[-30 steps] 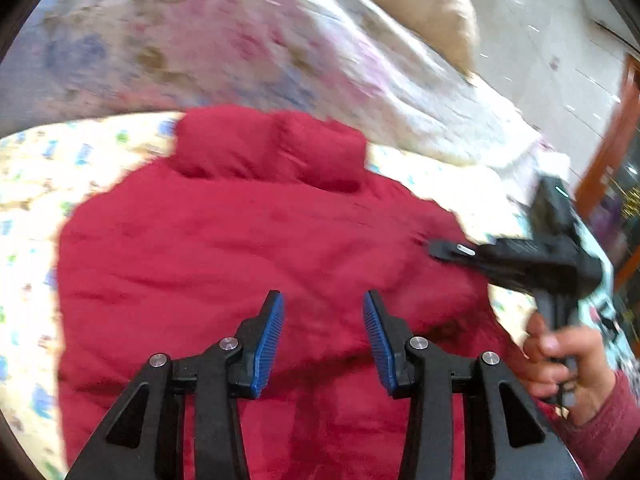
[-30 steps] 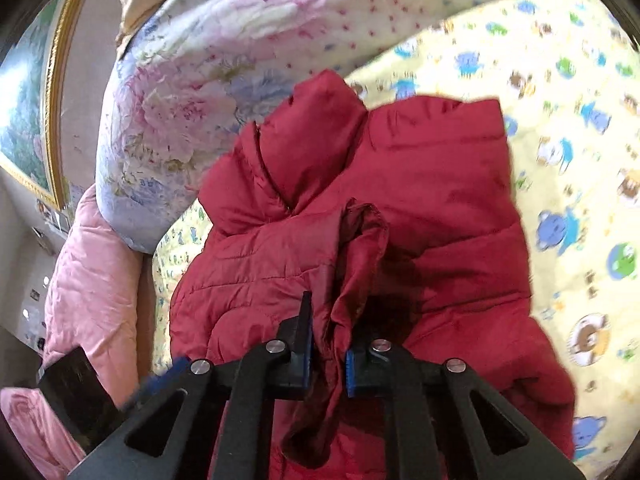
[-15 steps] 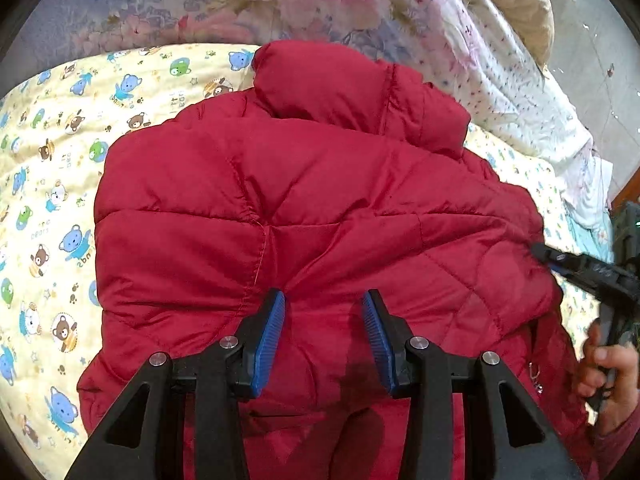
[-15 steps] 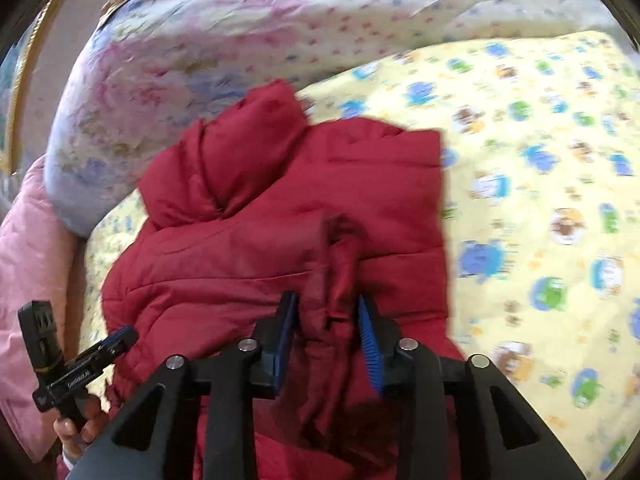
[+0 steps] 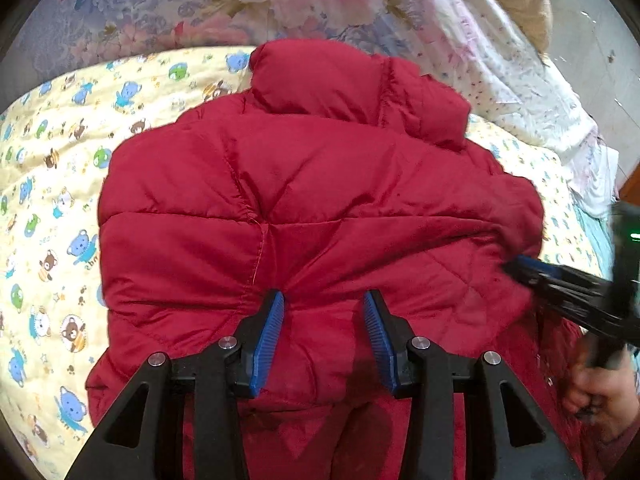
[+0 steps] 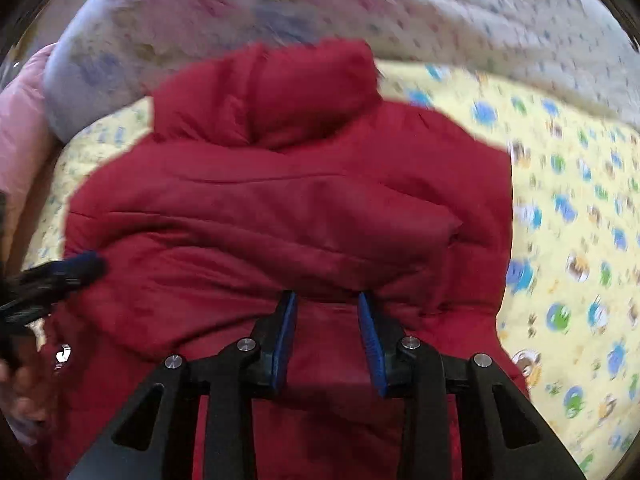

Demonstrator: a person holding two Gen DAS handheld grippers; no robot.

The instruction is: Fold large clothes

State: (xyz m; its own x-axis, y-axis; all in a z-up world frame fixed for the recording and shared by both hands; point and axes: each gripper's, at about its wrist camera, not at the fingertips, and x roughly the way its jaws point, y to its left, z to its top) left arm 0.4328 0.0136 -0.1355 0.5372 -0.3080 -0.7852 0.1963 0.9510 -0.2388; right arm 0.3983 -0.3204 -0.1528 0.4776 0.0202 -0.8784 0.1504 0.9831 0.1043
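Left wrist view: red puffer jacket (image 5: 304, 216) lies bunched on the cartoon bedsheet (image 5: 52, 184), halfway folded at best. My left tongs (image 5: 323, 320) and right tongs (image 6: 327, 316) gape, gripping nothing; squaring up remains.

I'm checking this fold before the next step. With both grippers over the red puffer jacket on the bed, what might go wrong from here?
1. The red puffer jacket looks thick and springy; the flap folded across it may puff back open now that the right gripper is not pinching it.
2. The left gripper has its jaws apart over bunched fabric, so closing could catch only the outer layer.
3. The collar lies against the floral quilt, which may block smoothing.
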